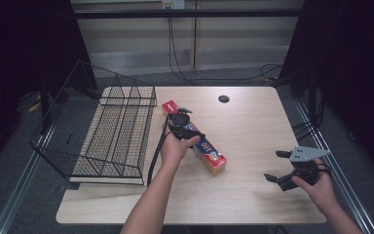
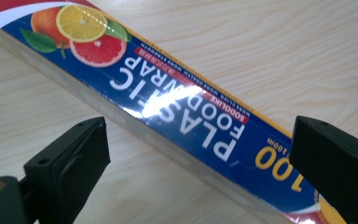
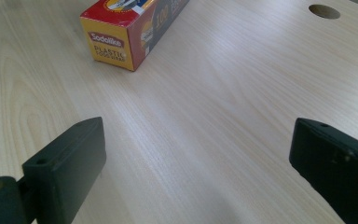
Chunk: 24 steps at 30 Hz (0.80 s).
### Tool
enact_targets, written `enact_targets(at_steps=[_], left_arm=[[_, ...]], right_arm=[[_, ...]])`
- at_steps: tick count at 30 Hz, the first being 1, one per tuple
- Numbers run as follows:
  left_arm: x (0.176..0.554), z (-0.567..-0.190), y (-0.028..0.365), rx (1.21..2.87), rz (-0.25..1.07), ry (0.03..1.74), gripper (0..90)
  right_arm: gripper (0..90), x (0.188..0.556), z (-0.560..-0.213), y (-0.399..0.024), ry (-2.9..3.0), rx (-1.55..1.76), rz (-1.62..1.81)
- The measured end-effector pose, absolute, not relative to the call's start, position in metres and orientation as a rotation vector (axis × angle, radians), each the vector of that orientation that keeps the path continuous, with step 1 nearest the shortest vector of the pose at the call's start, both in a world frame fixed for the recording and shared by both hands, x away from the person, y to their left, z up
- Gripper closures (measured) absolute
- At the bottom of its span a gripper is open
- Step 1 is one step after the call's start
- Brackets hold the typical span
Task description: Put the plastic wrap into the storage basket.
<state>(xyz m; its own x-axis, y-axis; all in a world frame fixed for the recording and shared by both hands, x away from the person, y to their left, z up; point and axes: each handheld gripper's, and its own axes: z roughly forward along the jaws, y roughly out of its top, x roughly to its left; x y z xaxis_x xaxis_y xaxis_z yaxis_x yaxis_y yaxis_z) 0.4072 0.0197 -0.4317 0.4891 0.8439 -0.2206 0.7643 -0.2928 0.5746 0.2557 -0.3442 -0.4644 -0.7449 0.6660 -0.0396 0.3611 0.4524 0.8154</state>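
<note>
The left gripper (image 2: pixel 198 154) hangs over the plastic wrap box (image 1: pixel 195 139), which lies slantwise mid-table, its jaws spread wide to either side of the glossy top; if they close askew on that slick, long carton, I judge it may twist or slip out. To the box's left stands the black wire rack (image 1: pixel 109 129), near enough to snag a swung end. The right gripper (image 1: pixel 280 165) waits well apart near the table's right edge, jaws open over bare wood.

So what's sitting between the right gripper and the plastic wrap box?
Nothing: in the right gripper view, bare wooden table runs from the open right gripper to the plastic wrap box. The high view agrees.
</note>
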Motion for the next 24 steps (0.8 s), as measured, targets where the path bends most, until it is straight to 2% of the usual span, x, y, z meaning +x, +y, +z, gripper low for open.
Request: enact_targets(at_steps=[10, 24], left_arm=[[0.420, -0.438, 0.016, 2.051, 0.163, 1.411, 3.8], [0.428, -0.443, 0.008, 2.036, 0.161, 1.456, 2.9]], right_arm=[[3.3, 0.256, -0.464, -0.343, 2.352, 0.864, 1.211], [3.2, 0.257, -0.464, -0.343, 2.352, 0.857, 1.224]])
